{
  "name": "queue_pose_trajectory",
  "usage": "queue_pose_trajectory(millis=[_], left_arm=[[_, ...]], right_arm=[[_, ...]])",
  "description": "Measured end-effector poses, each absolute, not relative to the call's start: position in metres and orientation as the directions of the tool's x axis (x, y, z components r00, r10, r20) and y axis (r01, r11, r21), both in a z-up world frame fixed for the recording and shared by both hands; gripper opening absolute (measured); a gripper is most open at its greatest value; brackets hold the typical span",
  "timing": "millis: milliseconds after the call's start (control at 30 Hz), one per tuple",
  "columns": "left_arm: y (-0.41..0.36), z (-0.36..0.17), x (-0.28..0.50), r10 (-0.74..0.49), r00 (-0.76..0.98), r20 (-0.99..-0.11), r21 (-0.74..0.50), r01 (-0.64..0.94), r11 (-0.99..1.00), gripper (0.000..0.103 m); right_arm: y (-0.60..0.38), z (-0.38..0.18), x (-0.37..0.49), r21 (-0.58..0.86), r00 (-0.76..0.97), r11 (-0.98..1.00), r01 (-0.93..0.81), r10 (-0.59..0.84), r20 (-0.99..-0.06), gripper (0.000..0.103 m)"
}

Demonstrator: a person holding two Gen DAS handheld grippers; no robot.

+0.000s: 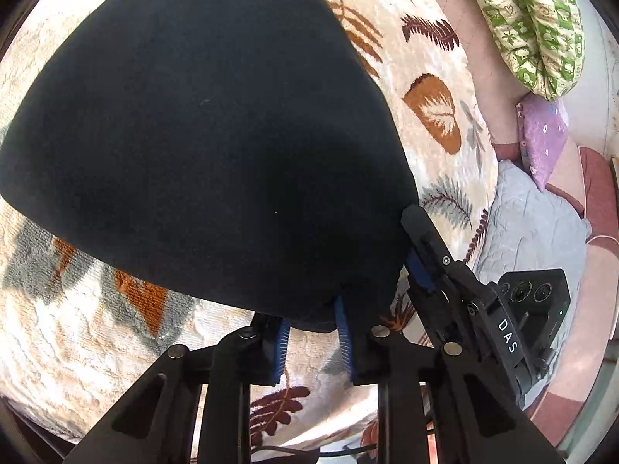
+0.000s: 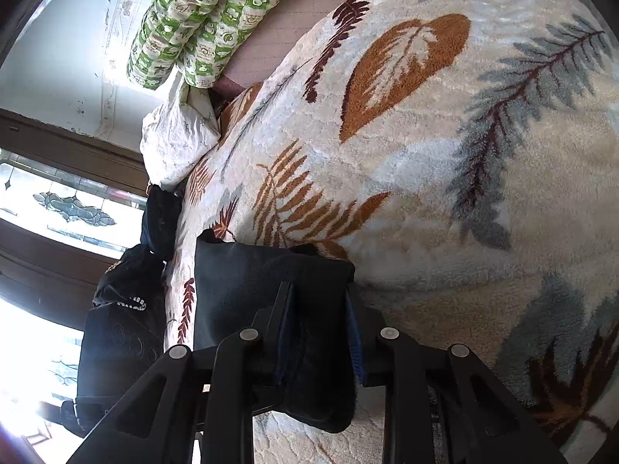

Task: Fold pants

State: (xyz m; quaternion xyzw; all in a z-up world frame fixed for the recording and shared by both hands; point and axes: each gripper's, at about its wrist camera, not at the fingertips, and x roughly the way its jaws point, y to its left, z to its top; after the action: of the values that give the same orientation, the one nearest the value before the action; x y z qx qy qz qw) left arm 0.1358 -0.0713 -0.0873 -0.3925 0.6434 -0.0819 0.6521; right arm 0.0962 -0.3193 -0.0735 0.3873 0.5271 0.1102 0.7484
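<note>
Both grippers are holding one end of the pants (image 1: 201,135), and the step in hand looks like carrying that end across to make a fold. To do it well, the two hands should be travelling together at matching height, keeping the edge between them taut so the cloth lands square, and the grips should be released only once the layer is lying flat on the blanket (image 1: 437,89) (a fleece with a leaf print, covering the bed).

In the left wrist view the dark cloth is spreading from the jaws up toward 11 o'clock, filling most of the frame. The left gripper (image 1: 313,328) is nearly closed, its blue pads pinching a corner of the pants at 6 o'clock. The right gripper (image 1: 418,247) is reaching in from 4 o'clock and biting the same edge just beside it.

In the right wrist view the right gripper (image 2: 321,332) is standing at a narrow opening, clamped on a thick bunched fold of the pants (image 2: 247,290), which is hanging at 6 to 7 o'clock over the blanket (image 2: 464,178). Both grips look firm; I cannot tell how many layers each is holding.
</note>
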Motion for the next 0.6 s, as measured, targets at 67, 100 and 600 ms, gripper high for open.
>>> queue_pose_trajectory(millis=[67, 100, 600], left_arm=[[-0.078, -0.080, 0.134, -0.598, 0.163, -0.784, -0.612, -0.360, 0.704, 0.010], [-0.081, -0.079, 0.130, -0.594, 0.160, -0.788, -0.609, -0.341, 0.716, 0.009], [-0.064, -0.080, 0.100, -0.667, 0.044, -0.744, -0.654, -0.252, 0.713, 0.012]], right_arm=[[-0.321, -0.066, 0.094, 0.712, 0.438, 0.665, 0.225, 0.584, -0.684, 0.023], [-0.322, -0.061, 0.093, 0.715, 0.446, 0.666, 0.211, 0.586, -0.677, 0.023], [-0.331, -0.056, 0.075, 0.655, 0.469, 0.710, 0.260, 0.501, -0.728, 0.035]])
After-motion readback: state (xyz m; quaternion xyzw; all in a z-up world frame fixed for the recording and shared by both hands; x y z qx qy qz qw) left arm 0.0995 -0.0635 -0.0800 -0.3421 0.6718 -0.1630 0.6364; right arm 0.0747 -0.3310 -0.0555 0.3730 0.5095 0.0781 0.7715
